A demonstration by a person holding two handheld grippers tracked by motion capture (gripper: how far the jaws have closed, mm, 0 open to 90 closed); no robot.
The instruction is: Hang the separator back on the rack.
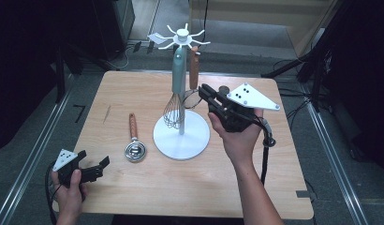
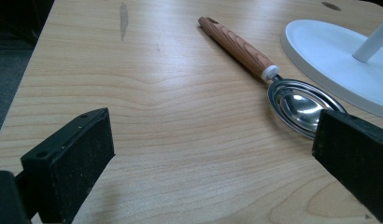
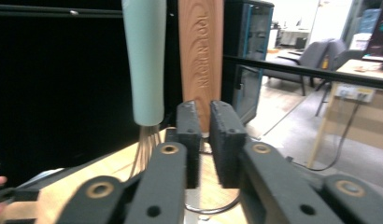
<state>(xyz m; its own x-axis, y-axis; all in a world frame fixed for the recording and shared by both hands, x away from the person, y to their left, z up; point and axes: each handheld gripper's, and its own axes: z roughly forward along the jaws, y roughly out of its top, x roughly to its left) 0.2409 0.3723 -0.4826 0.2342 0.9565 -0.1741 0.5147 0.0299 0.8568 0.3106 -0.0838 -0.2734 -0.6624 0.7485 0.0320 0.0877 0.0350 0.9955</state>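
A white utensil stand (image 1: 180,138) with hook arms on top rises from the middle of the table. A whisk (image 1: 178,70) with a pale green handle (image 3: 144,60) hangs from it. Beside it hangs a wooden-handled utensil (image 1: 194,68), its handle (image 3: 201,46) straight behind my jaws. My right gripper (image 1: 203,90) is shut on that utensil's thin neck, just under the wood, and my right gripper (image 3: 206,112) shows only a narrow slit between its pads. A wooden-handled metal scoop (image 1: 134,151) lies flat left of the base. My left gripper (image 1: 94,158) stands open near the front left corner, and the scoop (image 2: 297,100) lies ahead of its right jaw.
The stand's round base (image 2: 329,46) takes up the table's centre. A thin dark mark (image 1: 107,114) sits on the wood at the left. The table's front edge is just behind my left hand. Dark equipment and stand legs surround the table on the floor.
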